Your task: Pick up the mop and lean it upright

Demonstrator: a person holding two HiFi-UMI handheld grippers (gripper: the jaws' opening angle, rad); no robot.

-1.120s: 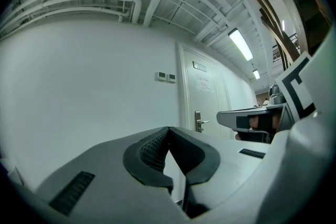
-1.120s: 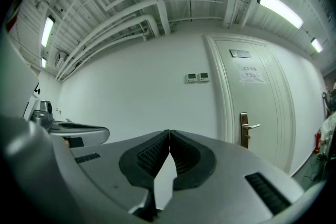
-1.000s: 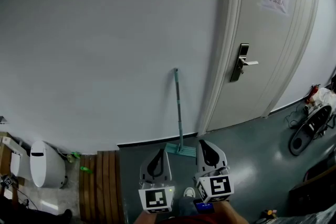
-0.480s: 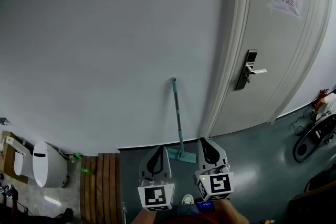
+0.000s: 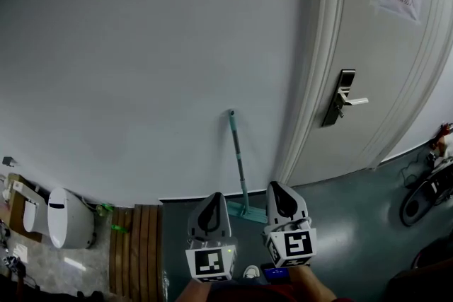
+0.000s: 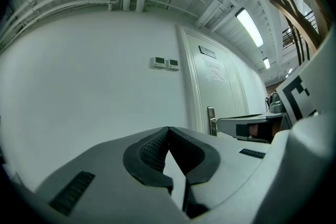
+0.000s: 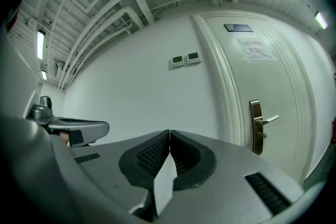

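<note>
mop (image 5: 238, 159) already leans upright on the wall (image 5: 127, 81), just left of the door frame (image 5: 318, 67)
we have drawn nearer that frame; left claw (image 5: 213, 199) and right claw (image 5: 277, 189), both closed and empty, suggest the task looks done.

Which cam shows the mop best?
Head view: the mop shows full length, handle leaning on the wall, head on the floor. Neither gripper view catches it; both aim at wall and door.

The mop (image 5: 238, 163) is teal, the wall (image 5: 127, 67) white, the door (image 5: 382, 67) cream, the floor (image 5: 347, 212) dark grey.
</note>
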